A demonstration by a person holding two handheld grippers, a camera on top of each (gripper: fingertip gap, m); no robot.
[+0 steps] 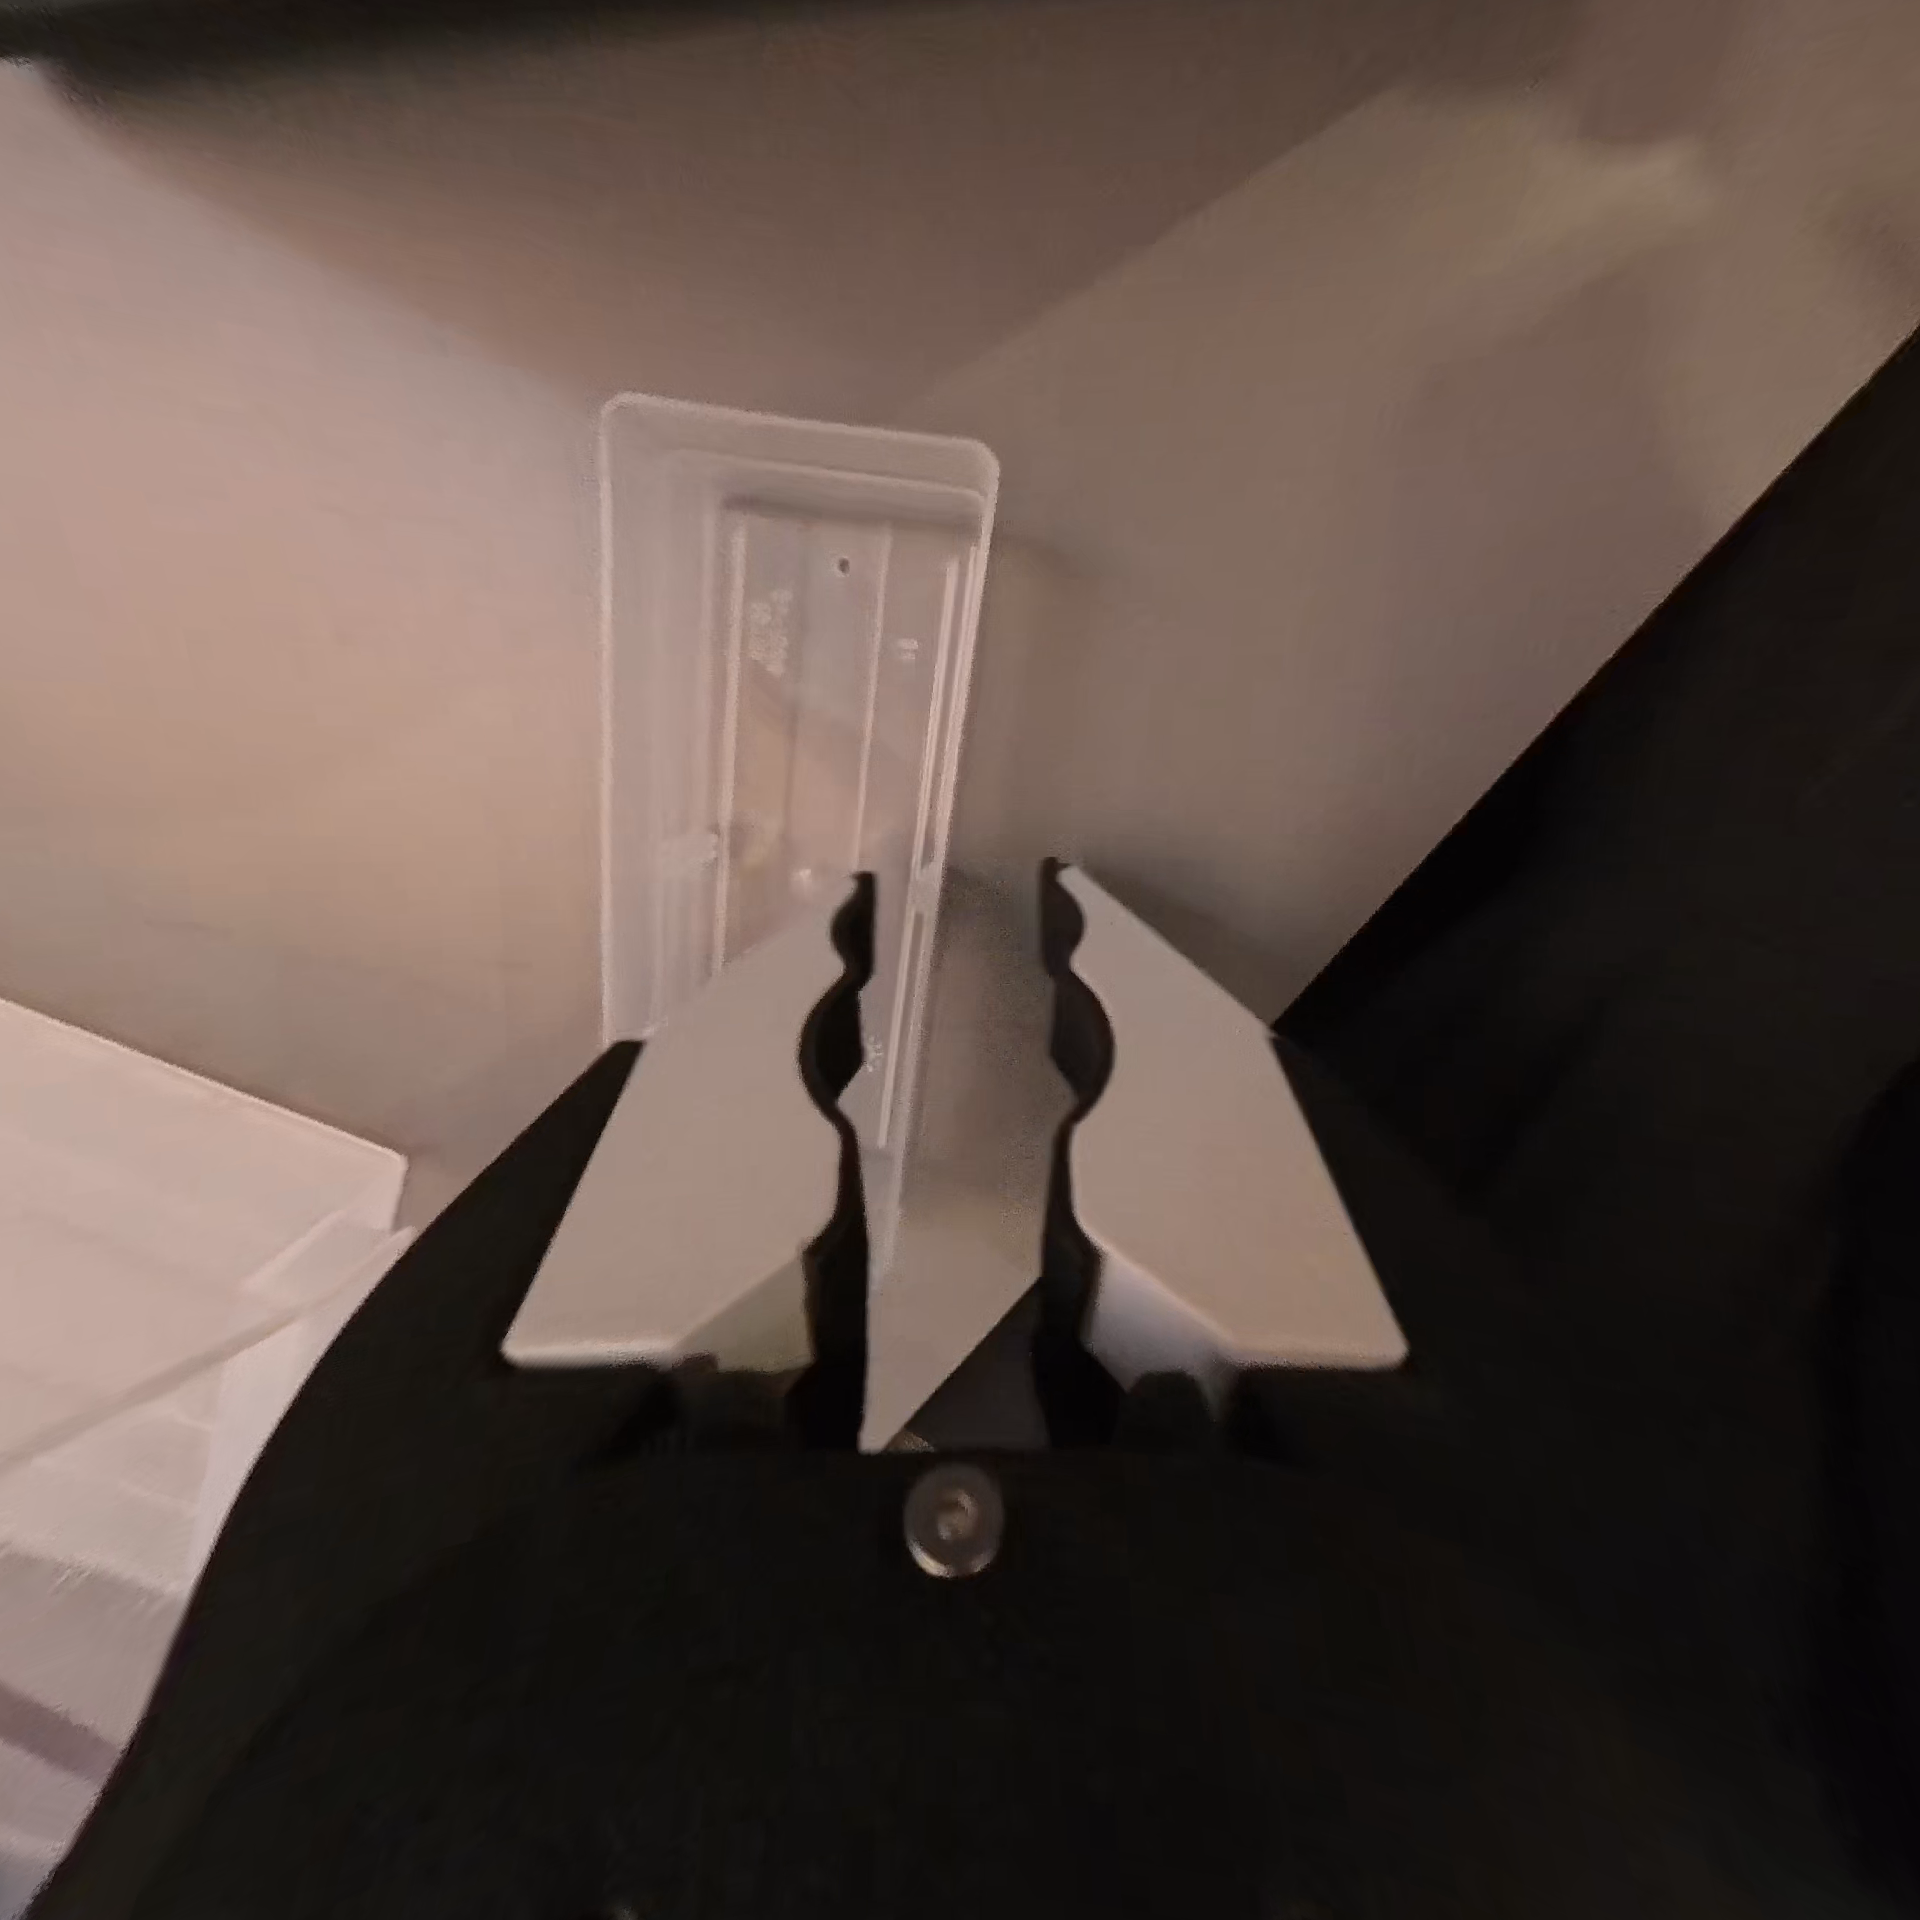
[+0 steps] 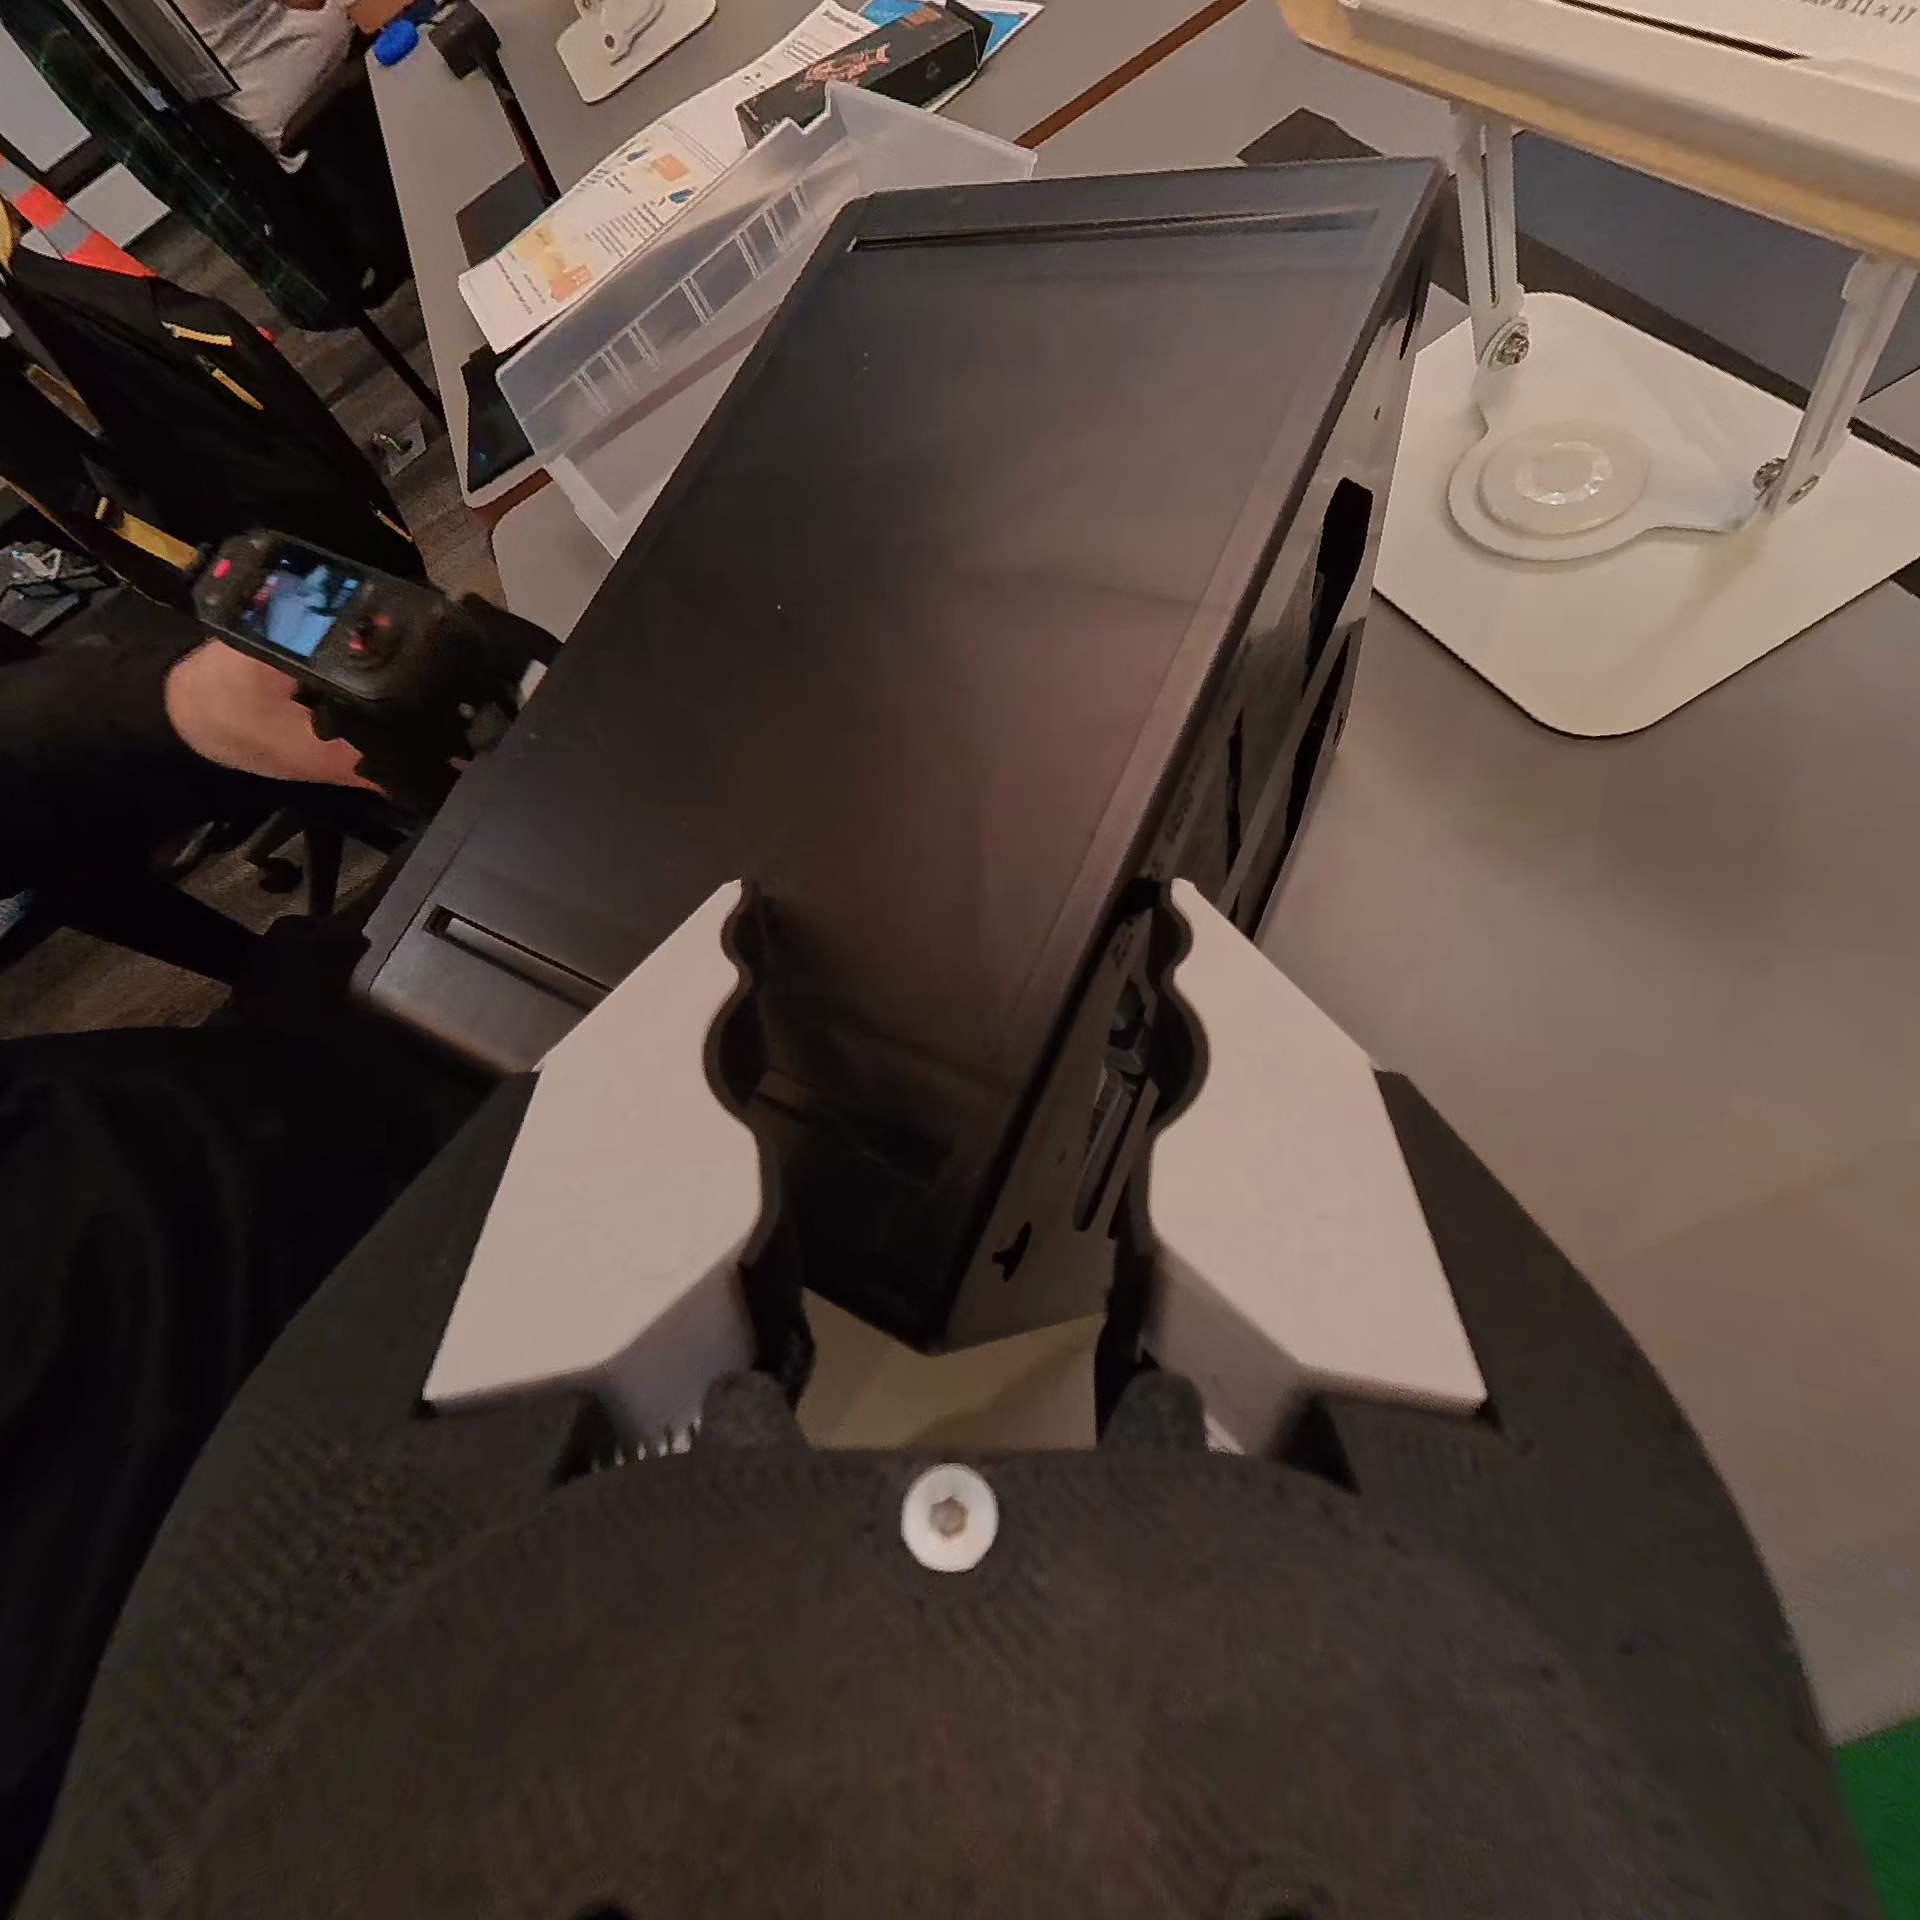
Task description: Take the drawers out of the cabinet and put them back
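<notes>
1. Left gripper: the jaws stand narrow, with a translucent drawer between them; the drawer's edge runs up the gap against the left finger, while a gap shows at the right finger, so whether the grip is firm cannot be told; the drawer points out over a grey table, left of the black cabinet.
2. A second translucent drawer projects from the cabinet's far left side in the right wrist view.
3. Black cabinet: it stands on the table as the reference landmark, its near corner between the right fingers.
4. Right gripper: the jaws straddle the cabinet's near corner at moderate width; contact on the right side is hidden, so clamping cannot be confirmed.
5. Right of the cabinet stands a white stand.
6. Risks, as judgement: a one-sided grip may let the drawer twist or drop; an unbraced cabinet may slide or tip under a skewed reinsertion, jamming the drawer.
</notes>
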